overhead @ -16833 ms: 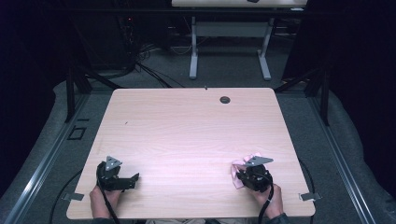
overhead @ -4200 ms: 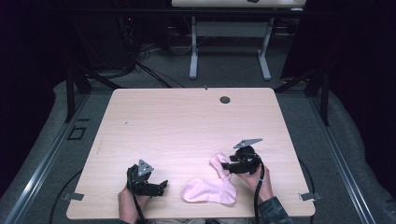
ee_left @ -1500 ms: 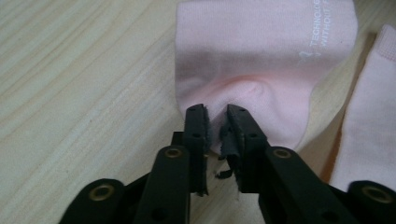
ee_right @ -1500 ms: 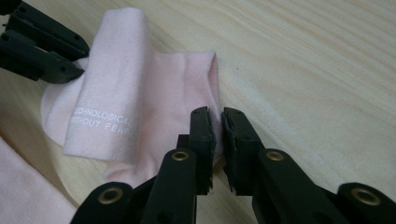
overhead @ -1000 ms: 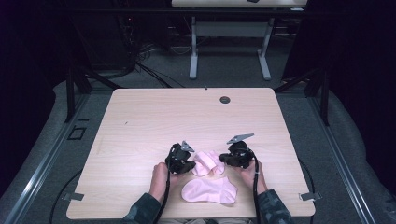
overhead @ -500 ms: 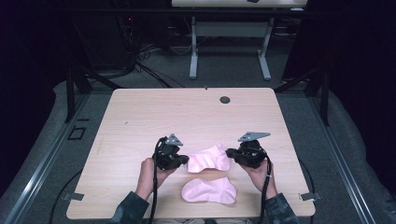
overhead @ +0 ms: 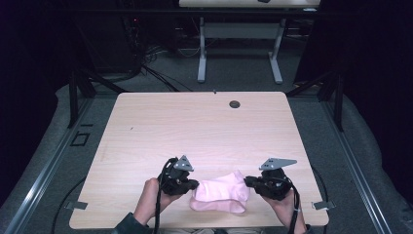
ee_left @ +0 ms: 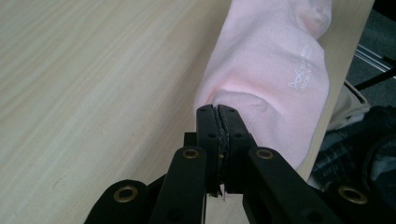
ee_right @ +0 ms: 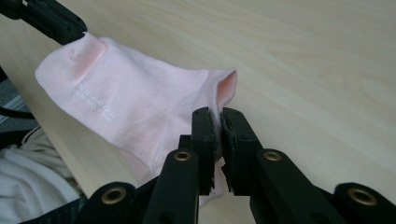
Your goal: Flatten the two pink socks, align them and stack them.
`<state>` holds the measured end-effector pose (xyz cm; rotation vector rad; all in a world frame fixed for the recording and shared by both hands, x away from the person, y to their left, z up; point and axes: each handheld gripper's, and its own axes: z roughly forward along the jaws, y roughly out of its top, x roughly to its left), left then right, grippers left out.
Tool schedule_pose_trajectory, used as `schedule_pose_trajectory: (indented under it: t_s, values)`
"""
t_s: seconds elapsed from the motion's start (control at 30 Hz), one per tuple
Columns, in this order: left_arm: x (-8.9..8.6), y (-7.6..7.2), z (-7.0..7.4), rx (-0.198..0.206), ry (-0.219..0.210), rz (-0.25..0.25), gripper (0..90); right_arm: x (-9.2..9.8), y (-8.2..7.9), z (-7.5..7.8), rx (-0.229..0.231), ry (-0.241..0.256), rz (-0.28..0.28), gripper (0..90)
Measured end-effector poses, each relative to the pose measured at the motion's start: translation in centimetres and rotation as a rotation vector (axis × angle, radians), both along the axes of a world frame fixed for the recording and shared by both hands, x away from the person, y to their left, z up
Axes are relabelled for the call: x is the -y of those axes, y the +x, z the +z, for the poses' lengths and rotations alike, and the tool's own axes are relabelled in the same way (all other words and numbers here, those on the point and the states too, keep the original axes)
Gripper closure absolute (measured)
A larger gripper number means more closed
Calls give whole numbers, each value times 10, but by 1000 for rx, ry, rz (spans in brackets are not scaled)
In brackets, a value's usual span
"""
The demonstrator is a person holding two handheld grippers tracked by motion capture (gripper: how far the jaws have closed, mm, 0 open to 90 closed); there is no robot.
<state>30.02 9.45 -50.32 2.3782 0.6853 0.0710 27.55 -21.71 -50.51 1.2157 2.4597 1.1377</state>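
Observation:
A pink sock (overhead: 221,187) is stretched between my two grippers near the table's front edge. It lies over a second pink sock (overhead: 219,205), whose lower edge peeks out beneath it. My left gripper (overhead: 193,185) is shut on the sock's left end; in the left gripper view the jaws (ee_left: 218,111) pinch the pink fabric (ee_left: 275,70), which has small white lettering. On the sock's right end my right gripper (overhead: 248,181) is shut, and its jaws (ee_right: 217,116) clamp the cuff edge of the sock (ee_right: 135,102). The left gripper's black tip (ee_right: 56,23) shows at the sock's far end.
The light wooden table (overhead: 195,126) has a round cable hole (overhead: 234,104) at the back. Its front edge (ee_left: 345,56) runs just beside the socks. Another desk's legs (overhead: 202,48) stand on the grey floor beyond.
The grippers have drawn the held sock out flat and brought it toward the front edge, down onto the other sock. Both grippers stay shut on it.

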Motion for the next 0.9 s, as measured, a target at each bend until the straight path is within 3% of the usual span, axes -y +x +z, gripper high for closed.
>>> schedule_pose_trajectory:
  t_s: [0.23,0.37,0.4,0.47,0.5,0.53,0.57,0.67,0.77,0.9]
  values:
    - [0,2,-30,-38,41,11,883,-2,-6,-27,-110,2,-15,835]
    - [-1,3,-46,-59,70,23,850,-8,-6,-48,-156,-45,-12,819]
    - [-2,3,-47,-63,77,31,783,-10,-6,-51,-151,-52,-23,790]
    - [-7,2,-43,-55,52,64,616,-10,-6,-52,-132,-70,-28,704]
    - [-9,0,-39,-41,35,85,486,-8,-7,-48,-102,-71,-38,638]
    - [-12,-1,-33,-26,18,107,486,-8,-7,-48,-102,-71,-38,638]
    - [-14,-6,-22,20,-3,152,410,-4,-9,-38,-61,-45,-45,573]
    - [-11,-8,-16,37,-24,177,352,-5,-11,-29,-23,-23,-29,531]
    - [7,-12,-27,39,25,189,326,-18,-11,-30,-5,-52,-6,518]
    - [17,-15,-49,49,122,202,310,-32,-8,-50,-9,-190,-8,551]
